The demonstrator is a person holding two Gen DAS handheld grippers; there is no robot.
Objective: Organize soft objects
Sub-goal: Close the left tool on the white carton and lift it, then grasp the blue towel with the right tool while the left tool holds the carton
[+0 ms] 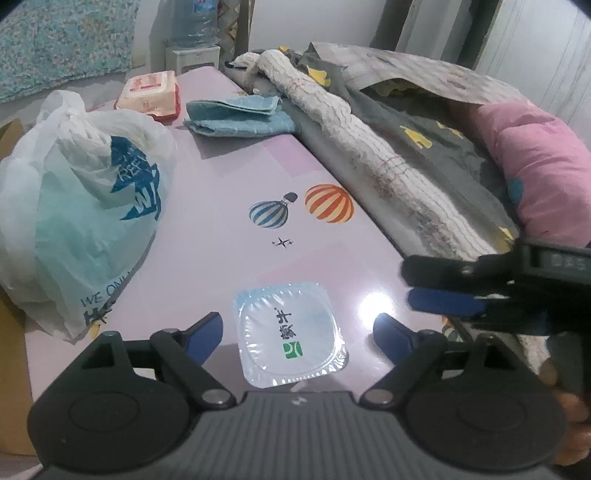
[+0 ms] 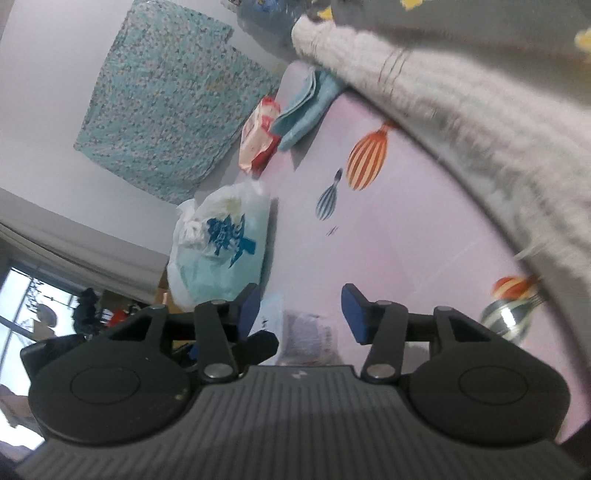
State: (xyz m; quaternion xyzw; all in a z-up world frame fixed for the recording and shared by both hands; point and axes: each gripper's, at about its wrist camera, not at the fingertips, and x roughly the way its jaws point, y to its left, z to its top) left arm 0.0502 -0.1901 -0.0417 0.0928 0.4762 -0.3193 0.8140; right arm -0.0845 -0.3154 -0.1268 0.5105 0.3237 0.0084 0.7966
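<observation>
My left gripper (image 1: 297,338) is open just above the pink table top (image 1: 221,229). A clear sealed packet (image 1: 291,332) with a green logo lies flat between its blue fingertips, which stand clear of it. My right gripper (image 1: 424,288) comes in from the right edge, beside a long white knitted cloth (image 1: 354,140). In the right wrist view, which is tilted and blurred, the right gripper (image 2: 301,314) is open with nothing gripped, and the knitted cloth (image 2: 480,122) fills the upper right. A folded blue towel (image 1: 236,114) lies at the back of the table.
A tied plastic bag (image 1: 74,206) stands at the left and a pack of wipes (image 1: 149,92) behind it. A grey garment with yellow prints (image 1: 424,147) and a pink cushion (image 1: 535,173) are heaped at the right. A water bottle (image 1: 194,22) stands behind the table.
</observation>
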